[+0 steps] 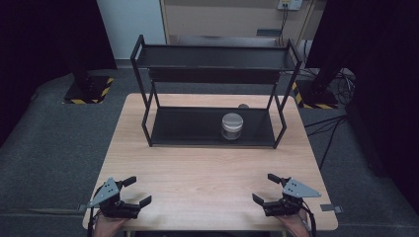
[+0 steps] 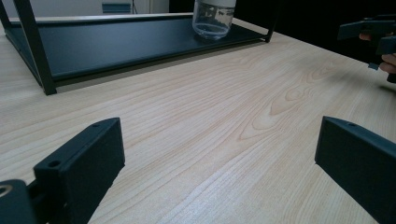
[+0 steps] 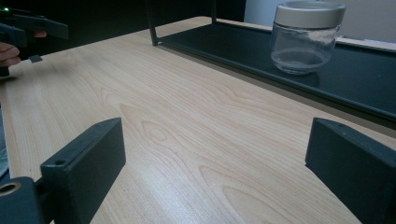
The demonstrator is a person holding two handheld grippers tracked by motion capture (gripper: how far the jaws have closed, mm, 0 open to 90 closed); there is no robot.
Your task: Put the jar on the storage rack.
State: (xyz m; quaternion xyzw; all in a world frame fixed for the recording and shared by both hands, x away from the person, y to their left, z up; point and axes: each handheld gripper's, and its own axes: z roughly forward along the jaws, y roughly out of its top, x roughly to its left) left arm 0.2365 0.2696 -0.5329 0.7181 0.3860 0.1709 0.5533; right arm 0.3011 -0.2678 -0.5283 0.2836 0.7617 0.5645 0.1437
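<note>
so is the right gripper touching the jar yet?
Apart. The high view shows the right gripper open near the table's front edge, with bare wood between it and the jar on the rack's lower shelf.

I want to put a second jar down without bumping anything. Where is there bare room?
The table is bare between the shelf rack and both open grippers, left gripper and right gripper. The rack's lower shelf is free left of the glass jar; its right end is tighter.
</note>
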